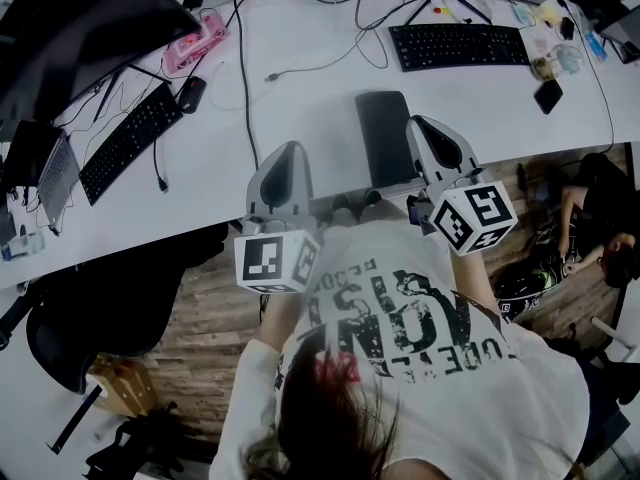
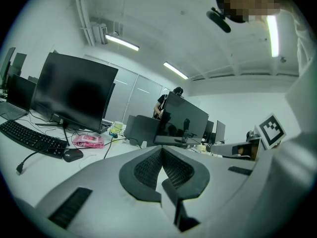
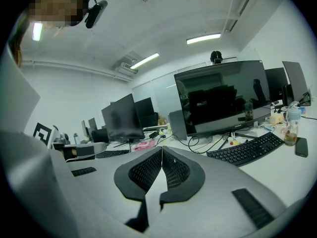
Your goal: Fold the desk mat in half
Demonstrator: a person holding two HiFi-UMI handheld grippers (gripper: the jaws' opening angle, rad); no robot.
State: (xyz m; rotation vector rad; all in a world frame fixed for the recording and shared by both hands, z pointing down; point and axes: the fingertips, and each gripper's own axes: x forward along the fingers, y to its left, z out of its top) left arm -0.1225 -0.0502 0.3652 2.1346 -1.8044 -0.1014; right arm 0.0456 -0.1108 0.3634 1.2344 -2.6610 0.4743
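Left claw fully closed; in the left gripper view the pads meet at the tip with nothing between them; empty, no contact that I can see. Right claw same; in the right gripper view its pads are pressed together, nothing pinched. Both claws sit over the front edge of the white desk, side by side, pointing across it roughly level. Desk mat is the dark rectangle lying flat on the desk near that front edge; in the head view it sits between my two claws, just beside the right one and a bit further from the left; can't tell from above whether the right claw touches it. Black keyboard lies beyond the mat, towards the back of the desk; a second keyboard and a mouse are off to the left.
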